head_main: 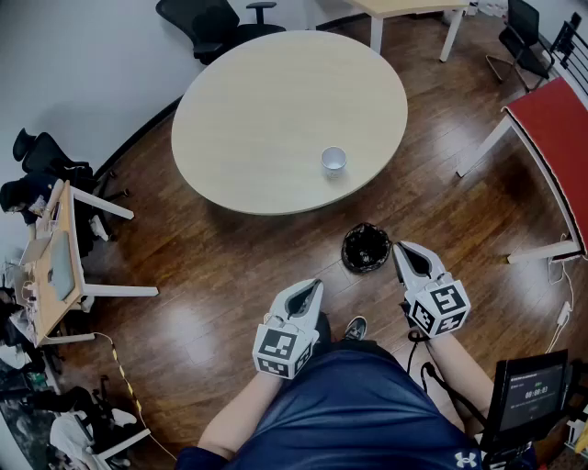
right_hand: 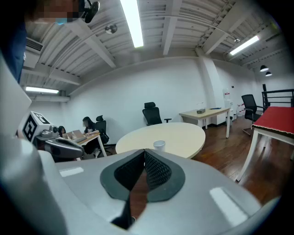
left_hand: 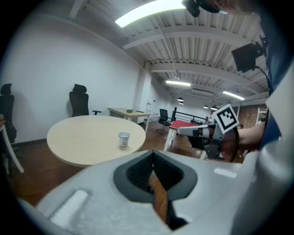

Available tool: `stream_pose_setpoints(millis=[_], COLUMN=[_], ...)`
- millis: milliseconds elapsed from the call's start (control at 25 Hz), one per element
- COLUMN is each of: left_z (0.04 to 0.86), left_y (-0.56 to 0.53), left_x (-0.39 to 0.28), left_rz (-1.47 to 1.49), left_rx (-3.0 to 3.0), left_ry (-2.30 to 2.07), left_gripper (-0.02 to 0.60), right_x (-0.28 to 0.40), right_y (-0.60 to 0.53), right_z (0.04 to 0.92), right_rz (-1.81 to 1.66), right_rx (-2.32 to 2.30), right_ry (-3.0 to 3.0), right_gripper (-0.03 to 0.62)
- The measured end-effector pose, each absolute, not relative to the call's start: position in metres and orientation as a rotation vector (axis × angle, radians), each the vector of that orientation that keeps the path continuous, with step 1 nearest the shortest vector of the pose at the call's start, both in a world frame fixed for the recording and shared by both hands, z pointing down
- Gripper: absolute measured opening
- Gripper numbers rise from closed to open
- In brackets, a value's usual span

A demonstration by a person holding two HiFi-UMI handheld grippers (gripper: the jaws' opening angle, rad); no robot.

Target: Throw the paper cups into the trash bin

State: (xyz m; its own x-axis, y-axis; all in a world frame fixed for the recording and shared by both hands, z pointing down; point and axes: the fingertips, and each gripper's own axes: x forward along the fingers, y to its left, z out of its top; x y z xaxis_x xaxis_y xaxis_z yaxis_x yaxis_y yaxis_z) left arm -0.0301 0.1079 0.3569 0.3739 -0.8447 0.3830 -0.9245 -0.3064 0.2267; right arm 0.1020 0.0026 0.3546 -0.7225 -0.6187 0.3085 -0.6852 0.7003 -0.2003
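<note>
One white paper cup (head_main: 333, 162) stands upright on the round beige table (head_main: 266, 119), near its front right edge. A black trash bin (head_main: 367, 248) sits on the wood floor just below that edge. My left gripper (head_main: 317, 285) is held low near my body, shut and empty, well short of the table. My right gripper (head_main: 398, 246) is also shut and empty, its tips just right of the bin. The cup (left_hand: 123, 140) lies ahead in the left gripper view, beyond the closed jaws (left_hand: 153, 153). In the right gripper view the cup (right_hand: 159, 145) stands just above the closed jaws (right_hand: 144, 151).
Black office chairs (head_main: 216, 23) stand behind the table. A red-topped table (head_main: 556, 124) is at the right, and a cluttered desk (head_main: 55, 266) at the left. A second desk (head_main: 404, 9) stands at the back. My shoe (head_main: 355, 328) is on the floor.
</note>
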Motion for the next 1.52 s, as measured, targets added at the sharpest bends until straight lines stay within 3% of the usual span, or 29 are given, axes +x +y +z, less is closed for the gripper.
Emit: stream_pose_setpoints(millis=[200,360,640,1080,1360,1520], left_z=[0.365,0.369,0.361,0.366,0.37,0.377], left_y=[0.079,0.046,-0.018,-0.081,-0.067,-0.067], left_x=[-0.069,-0.103,-0.136,-0.108,-0.113,-0.111], left_rz=[0.249,0.21,0.219,0.28,0.302,0.319], left_rx=[2.196,2.189,2.275,2.252,2.209,2.199], left_ry=[-1.575,-1.565,-1.436,-1.443,-1.445,-1.446], left_gripper=[0.003,0.003,0.003,0.003,0.003,0.003], right_x=[0.075,0.037,0.001,0.022,-0.012,-0.009], right_y=[-0.071,-0.127,-0.204,-0.245,-0.234,-0.23], right_z=[0.369,0.383,0.402,0.47,0.496,0.502], right_rz=[0.504,0.58,0.585,0.762,0.767,0.756], right_rx=[1.057,1.061,1.142,1.026,0.85,0.842], right_ry=[-2.642,-2.573,-2.437,-2.309,-2.222,-2.198], right_gripper=[0.015,0.112,0.127,0.127,0.129,0.041])
